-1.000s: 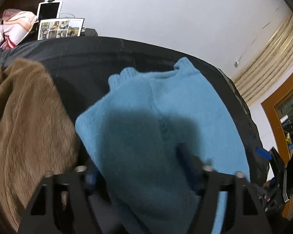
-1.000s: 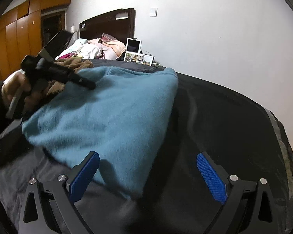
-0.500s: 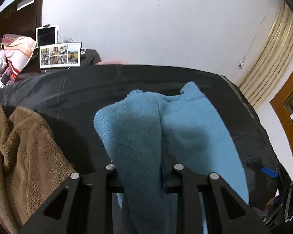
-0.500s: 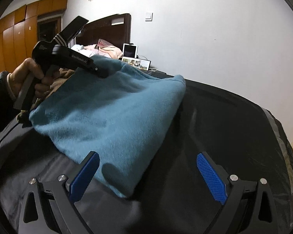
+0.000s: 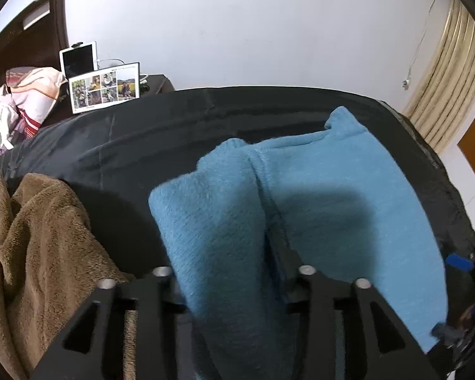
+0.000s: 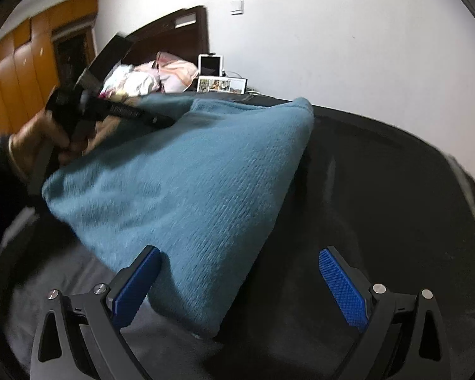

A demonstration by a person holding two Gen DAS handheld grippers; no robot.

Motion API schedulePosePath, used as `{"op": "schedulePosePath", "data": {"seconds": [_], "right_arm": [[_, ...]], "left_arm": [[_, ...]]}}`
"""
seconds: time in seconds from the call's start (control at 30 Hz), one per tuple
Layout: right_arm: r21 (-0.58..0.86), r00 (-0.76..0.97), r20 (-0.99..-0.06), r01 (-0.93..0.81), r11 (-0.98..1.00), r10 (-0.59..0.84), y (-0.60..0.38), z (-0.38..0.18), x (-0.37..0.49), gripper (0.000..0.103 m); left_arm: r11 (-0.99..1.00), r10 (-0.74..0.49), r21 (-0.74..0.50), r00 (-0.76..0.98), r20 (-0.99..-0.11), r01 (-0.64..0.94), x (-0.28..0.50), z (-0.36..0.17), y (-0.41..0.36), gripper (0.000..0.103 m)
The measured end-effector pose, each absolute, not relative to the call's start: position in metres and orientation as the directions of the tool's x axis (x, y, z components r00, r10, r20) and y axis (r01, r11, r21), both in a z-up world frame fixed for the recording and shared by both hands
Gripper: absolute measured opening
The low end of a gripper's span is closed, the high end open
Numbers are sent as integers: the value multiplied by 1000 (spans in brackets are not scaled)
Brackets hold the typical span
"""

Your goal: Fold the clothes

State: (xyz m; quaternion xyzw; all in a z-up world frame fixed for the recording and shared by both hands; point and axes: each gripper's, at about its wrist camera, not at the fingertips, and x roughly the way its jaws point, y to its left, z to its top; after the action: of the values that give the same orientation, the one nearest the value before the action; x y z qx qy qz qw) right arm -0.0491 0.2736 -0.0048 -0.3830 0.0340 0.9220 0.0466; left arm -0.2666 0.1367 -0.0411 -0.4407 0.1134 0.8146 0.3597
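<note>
A blue sweater (image 5: 332, 196) lies on a bed covered with a black sheet (image 5: 142, 139). No box or basket shows in either view.

The left gripper (image 5: 234, 272) is clamped on a fold of the sweater, its two black fingers pressed against a thick roll of blue knit that runs up between them and over the rest of the garment. From the right wrist view, this gripper (image 6: 161, 122) appears held in a hand (image 6: 38, 139) at the sweater's upper left edge, lifting it.

The right gripper (image 6: 237, 272) is spread wide, holding nothing. Its left blue pad (image 6: 136, 285) sits against the sweater's lower edge; its right pad (image 6: 342, 288) hangs over the sheet.

A brown fleece blanket (image 5: 34, 247) is bunched on the bed to the left of the sweater. Beyond the bed stand a photo frame (image 5: 104, 87), a tablet (image 5: 78, 60) and a pile of pink bedding (image 5: 28, 88) against a dark headboard (image 6: 174, 34). The wall is white, with beige curtains (image 5: 449, 72) on the right and orange wooden wardrobes (image 6: 25, 63).
</note>
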Motion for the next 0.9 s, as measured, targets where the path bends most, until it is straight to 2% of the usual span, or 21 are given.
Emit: {"op": "schedulePosePath", "data": {"seconds": [0.1, 0.2, 0.47, 0.57, 0.8, 0.9], "right_arm": [[95, -718, -695, -135, -986, 31, 287, 1, -52, 101], [200, -732, -681, -152, -968, -25, 307, 4, -55, 101], [428, -735, -661, -202, -881, -153, 349, -6, -91, 101], [462, -725, -662, -198, -864, -188, 349, -11, -106, 101], [441, -688, -692, -166, -882, -217, 342, -19, -134, 101], [475, -674, -693, -158, -866, -257, 345, -28, -146, 101]], "left_arm": [[-740, 490, -177, -340, -802, -649, -275, -40, 125, 79], [-723, 559, -294, -280, -780, -625, -281, -38, 104, 81], [-670, 613, -366, -203, -763, -646, -268, -45, 88, 81], [-650, 624, -386, -171, -762, -654, -267, -48, 95, 82], [-615, 654, -435, -118, -747, -658, -270, -51, 103, 83], [-550, 680, -472, -43, -732, -689, -264, -52, 112, 83]]}}
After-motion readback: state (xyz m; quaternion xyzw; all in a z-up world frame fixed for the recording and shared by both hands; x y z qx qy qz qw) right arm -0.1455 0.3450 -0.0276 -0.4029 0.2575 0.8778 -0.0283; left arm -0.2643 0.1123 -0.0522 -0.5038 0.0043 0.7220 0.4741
